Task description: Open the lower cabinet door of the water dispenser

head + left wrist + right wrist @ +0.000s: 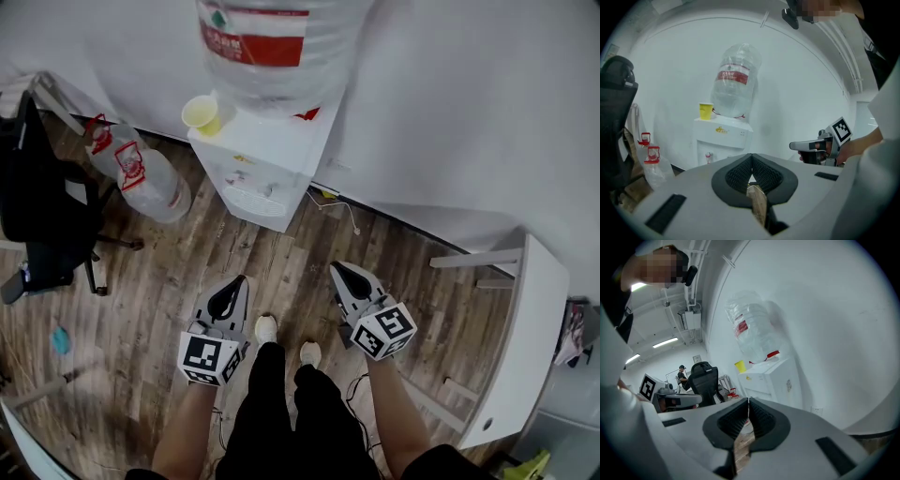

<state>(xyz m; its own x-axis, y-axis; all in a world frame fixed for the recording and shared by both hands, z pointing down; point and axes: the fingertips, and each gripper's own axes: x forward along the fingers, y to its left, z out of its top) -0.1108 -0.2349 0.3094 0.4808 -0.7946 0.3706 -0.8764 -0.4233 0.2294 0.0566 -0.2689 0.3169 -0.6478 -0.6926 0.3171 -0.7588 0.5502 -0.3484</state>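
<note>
A white water dispenser (265, 159) stands against the wall, with a big clear bottle (272, 52) on top and a yellow cup (202, 114) beside the bottle. Its lower cabinet door is hidden behind my jaws in both gripper views. My left gripper (236, 287) and right gripper (339, 274) hover side by side over the wooden floor, well short of the dispenser (723, 140). Both are shut with nothing between their jaws. In the right gripper view the dispenser (771, 380) is seen from its side.
Two empty water bottles (141, 173) lie on the floor left of the dispenser. A black office chair (42, 197) stands at far left. A white table (525, 328) is at the right. A cable (342, 208) runs along the wall base.
</note>
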